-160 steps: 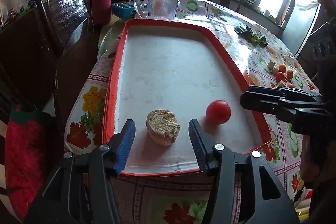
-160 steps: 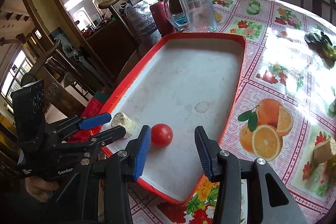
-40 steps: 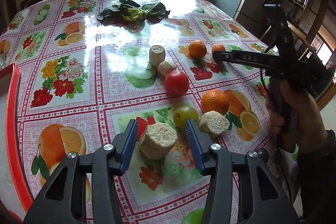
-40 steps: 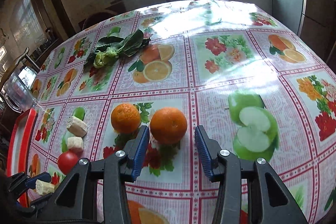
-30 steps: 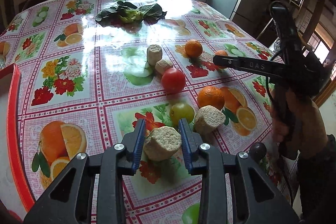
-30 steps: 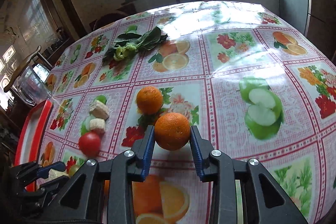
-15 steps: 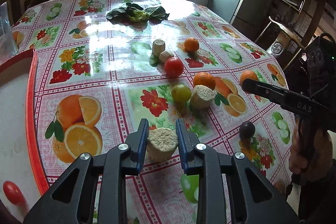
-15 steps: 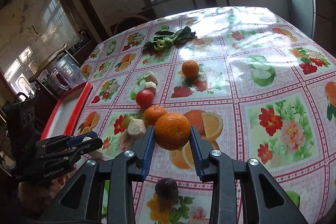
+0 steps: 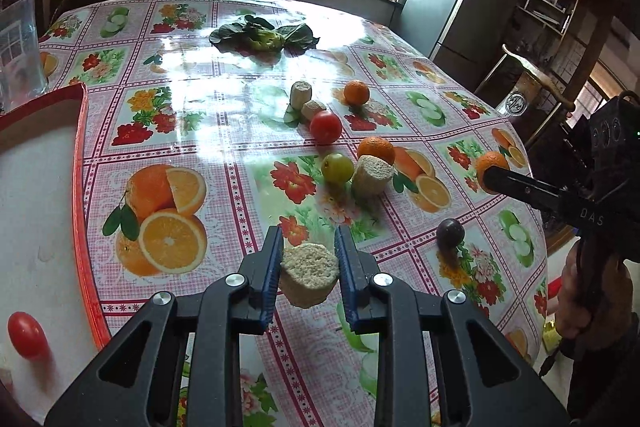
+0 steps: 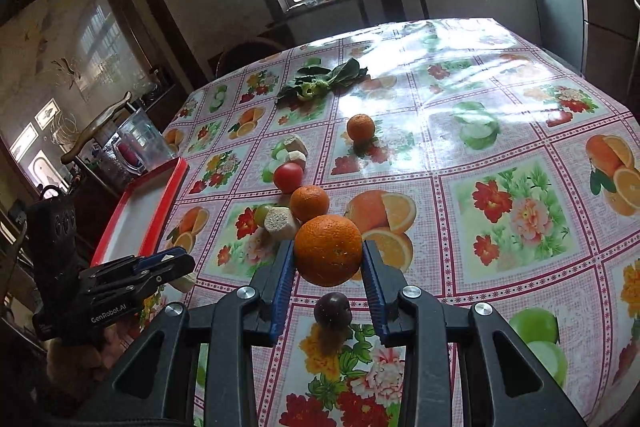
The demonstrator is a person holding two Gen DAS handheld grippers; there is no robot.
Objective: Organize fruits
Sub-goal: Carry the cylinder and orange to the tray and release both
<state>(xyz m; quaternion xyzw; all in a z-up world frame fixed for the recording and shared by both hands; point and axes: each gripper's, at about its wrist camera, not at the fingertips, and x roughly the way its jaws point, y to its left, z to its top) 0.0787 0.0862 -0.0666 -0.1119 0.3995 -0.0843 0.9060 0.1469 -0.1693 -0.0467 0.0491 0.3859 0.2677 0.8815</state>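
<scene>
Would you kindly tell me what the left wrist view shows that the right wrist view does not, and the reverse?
Only the left wrist view shows the small red tomato lying in the red tray, and the tan, crumbly chunk clamped in the left gripper.

Only the right wrist view shows the right gripper head-on, shut on the large orange.

Both show the dark plum, the leafy greens, the loose red tomato and the green fruit on the tablecloth.

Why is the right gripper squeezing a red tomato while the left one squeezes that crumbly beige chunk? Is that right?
Not quite. The right gripper is shut on an orange, not a tomato; the right wrist view shows it. The left gripper does squeeze the beige chunk.
</scene>
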